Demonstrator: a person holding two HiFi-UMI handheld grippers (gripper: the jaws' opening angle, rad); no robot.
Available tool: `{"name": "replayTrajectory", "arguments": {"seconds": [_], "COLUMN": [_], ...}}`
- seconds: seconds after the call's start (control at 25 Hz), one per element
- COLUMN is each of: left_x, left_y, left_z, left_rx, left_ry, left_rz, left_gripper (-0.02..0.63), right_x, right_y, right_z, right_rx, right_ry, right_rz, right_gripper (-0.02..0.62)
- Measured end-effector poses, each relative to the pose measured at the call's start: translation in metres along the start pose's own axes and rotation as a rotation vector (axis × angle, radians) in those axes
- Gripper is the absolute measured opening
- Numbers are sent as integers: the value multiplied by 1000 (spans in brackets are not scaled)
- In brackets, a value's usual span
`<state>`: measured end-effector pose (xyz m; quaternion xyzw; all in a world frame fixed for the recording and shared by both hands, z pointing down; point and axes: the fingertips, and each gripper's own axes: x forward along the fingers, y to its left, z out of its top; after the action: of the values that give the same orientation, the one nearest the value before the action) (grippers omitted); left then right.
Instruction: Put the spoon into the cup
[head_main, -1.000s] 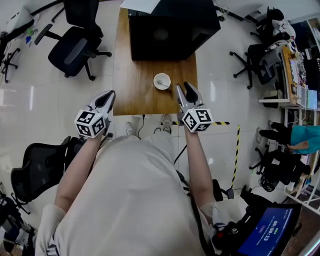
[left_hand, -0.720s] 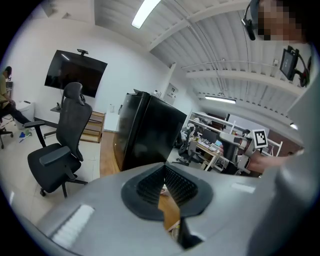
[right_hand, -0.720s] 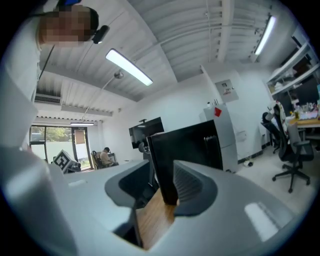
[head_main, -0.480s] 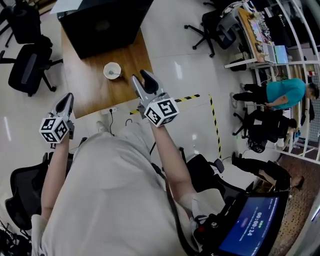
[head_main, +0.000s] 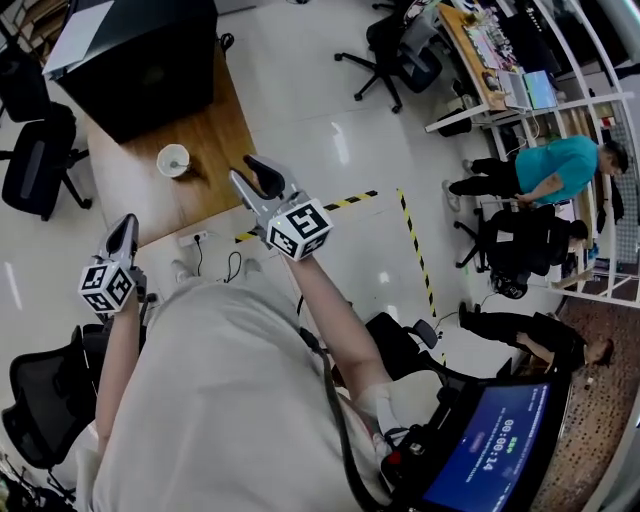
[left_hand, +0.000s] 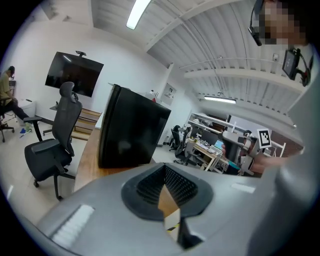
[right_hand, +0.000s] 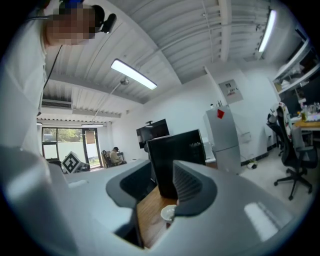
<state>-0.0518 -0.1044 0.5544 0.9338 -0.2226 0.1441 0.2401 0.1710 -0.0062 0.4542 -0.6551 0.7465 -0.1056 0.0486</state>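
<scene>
Nearest, your light-shirted torso fills the lower frame, with both arms reaching forward from it. Your left arm runs close along your side. The left gripper (head_main: 126, 222) points ahead and slightly down over the floor, short of the tabletop (head_main: 215, 150). Its fingers (left_hand: 148, 186) meet at the tips with nothing between them. Your right arm stretches further out and holds the right gripper (head_main: 244, 168) about level, near the tabletop's near corner. Its fingers (right_hand: 189, 186) stand narrowly apart and are closing on empty air. Past them, the white cup (head_main: 173, 160) stands upright on the wooden tabletop, well apart from both grippers, in front of a big black box (head_main: 140, 60). No spoon shows in either gripper or on the bare wood. A thin shape inside the cup may be the spoon, but it is too small to be sure. If it is, the placing looks done and you need only draw back; if not, you must first find the spoon.
</scene>
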Motion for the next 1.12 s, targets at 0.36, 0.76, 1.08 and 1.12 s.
{"name": "replayTrajectory", "arguments": {"seconds": [0.36,0.76,1.08,1.12], "left_x": [13,-25,-65,-69], "left_y": [-90,-129,-136,-136], "left_z": [-29,-79,-99,-100], "left_rx": [8,-51,-76,-81], "left_ry": [-14,-25,-25,-28], "left_rz": [58,202,321,330], "left_gripper": [5,5,5,5], "right_x": [-73,-114,-121,-120], "right_y": [-48,-64,-62,-60], "right_z": [-13,-52,-88,-89], "right_rx": [7,19,64,64], "right_ry": [25,104,160,167], "right_rz": [45,96,149,154], "right_gripper": [127,127,112,109]}}
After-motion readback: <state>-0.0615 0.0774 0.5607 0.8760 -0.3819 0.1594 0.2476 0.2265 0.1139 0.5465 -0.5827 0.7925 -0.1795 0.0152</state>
